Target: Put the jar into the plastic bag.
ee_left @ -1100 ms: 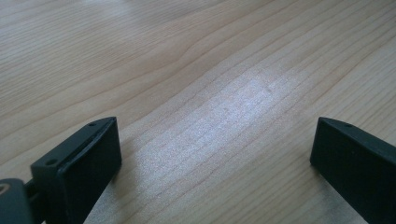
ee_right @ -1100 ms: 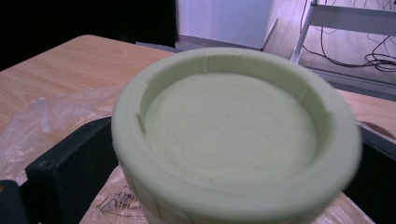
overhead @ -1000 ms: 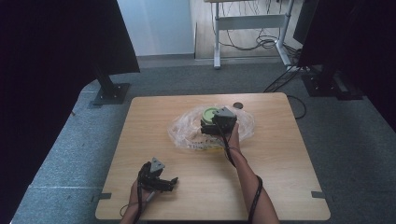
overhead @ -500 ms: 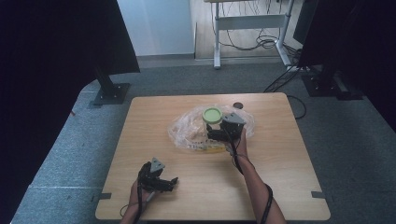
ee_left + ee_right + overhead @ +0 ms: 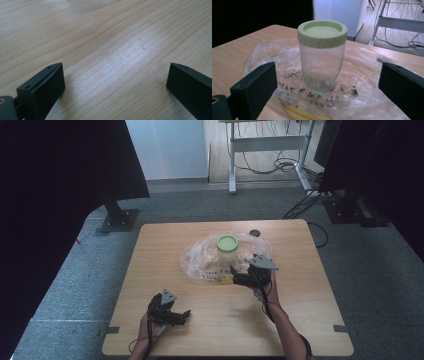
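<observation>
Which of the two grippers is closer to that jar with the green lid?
The right gripper: it sits open just in front of the jar, over the plastic bag. The left gripper is open over bare table, far off.

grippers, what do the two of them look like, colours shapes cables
Both the left gripper and the right gripper are black, each topped by a grey three-cornered plate. Their fingers are flat, blocky black pads with small screw holes along the top edge. A dark cable trails back from each along the person's forearm. No sleeves show; the forearms are bare.

Right gripper (image 5: pixel 239 276) pulled back off jar (image 5: pixel 227 249), now just beside it.
</observation>
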A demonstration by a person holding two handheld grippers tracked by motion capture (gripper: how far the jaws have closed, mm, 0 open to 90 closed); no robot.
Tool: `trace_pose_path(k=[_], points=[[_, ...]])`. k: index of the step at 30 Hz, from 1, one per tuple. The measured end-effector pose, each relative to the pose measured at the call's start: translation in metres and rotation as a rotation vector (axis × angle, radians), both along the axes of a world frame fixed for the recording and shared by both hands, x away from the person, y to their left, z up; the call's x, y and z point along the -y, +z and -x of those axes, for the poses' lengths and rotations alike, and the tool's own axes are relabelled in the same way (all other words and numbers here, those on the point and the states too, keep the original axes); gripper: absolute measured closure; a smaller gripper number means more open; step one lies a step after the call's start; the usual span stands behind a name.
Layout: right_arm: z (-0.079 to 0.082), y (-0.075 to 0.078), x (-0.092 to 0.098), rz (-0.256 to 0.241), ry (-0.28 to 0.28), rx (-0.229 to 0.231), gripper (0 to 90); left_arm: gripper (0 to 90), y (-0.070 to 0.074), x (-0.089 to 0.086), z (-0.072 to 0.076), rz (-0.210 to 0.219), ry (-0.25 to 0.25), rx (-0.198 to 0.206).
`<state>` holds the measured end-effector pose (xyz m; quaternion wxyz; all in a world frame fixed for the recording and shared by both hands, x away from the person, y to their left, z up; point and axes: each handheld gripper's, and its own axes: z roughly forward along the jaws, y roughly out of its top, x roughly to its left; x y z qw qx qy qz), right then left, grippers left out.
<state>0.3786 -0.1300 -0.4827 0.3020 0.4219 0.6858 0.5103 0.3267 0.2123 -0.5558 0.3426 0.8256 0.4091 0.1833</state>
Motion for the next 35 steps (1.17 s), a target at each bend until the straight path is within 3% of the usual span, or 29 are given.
trace_pose_path(k=[9,13,18,26,35], points=[[0.040,-0.010,0.026,0.000,0.023,0.000,2.2,1.5,0.000,0.000,0.000,-0.001,-0.001,-0.001],[0.056,-0.020,0.036,-0.018,0.019,-0.023,2.5,1.5,0.000,0.000,0.000,-0.001,0.000,-0.001],[0.070,-0.033,0.042,-0.002,0.023,-0.049,2.5,1.5,0.000,0.000,0.000,-0.001,0.000,0.000],[0.079,-0.052,0.049,0.014,-0.011,-0.101,2.6,1.5,0.000,0.000,0.000,-0.001,0.000,0.000],[0.076,-0.058,0.057,-0.016,-0.079,-0.127,2.4,1.5,0.000,0.000,0.000,0.000,0.000,-0.001]])
